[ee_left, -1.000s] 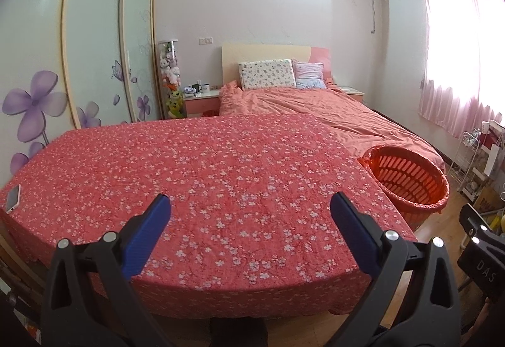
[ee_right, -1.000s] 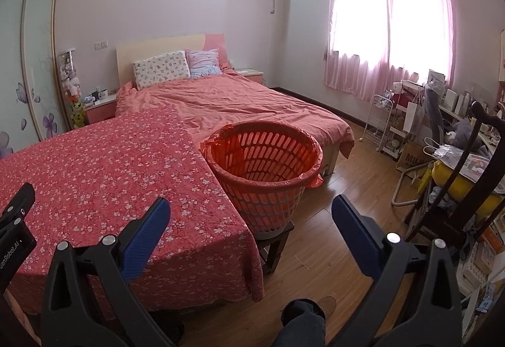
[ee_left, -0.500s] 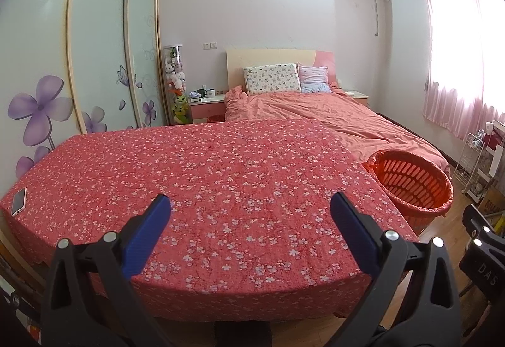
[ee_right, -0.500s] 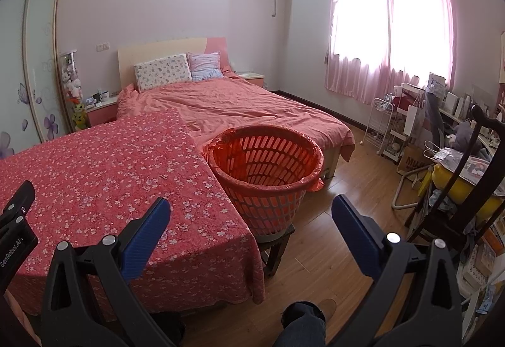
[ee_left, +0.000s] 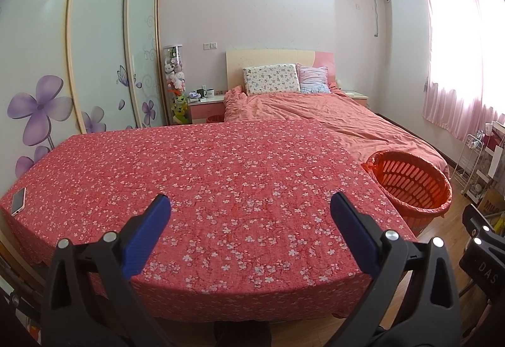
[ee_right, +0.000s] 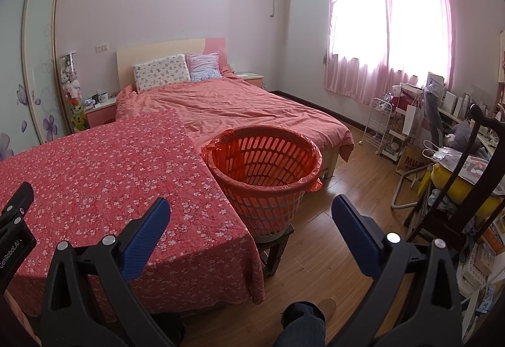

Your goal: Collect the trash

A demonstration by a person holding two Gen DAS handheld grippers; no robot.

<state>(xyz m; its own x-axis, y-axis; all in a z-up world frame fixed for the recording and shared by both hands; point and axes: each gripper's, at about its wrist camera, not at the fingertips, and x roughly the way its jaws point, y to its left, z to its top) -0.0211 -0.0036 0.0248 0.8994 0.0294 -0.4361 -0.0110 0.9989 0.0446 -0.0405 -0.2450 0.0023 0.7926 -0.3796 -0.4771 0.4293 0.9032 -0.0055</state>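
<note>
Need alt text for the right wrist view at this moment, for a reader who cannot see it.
The open right claw hangs empty over the near corner of a table under a red floral cloth. Just beyond it an orange slatted basket lined with an orange bag stands on a low stool, in front of a pink bed. No trash shows on the cloth.

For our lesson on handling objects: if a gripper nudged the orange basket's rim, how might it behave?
The orange basket looks like light slotted plastic, so it would probably slide easily. It seems perched on a small wooden stand, so it may tip off.
</note>
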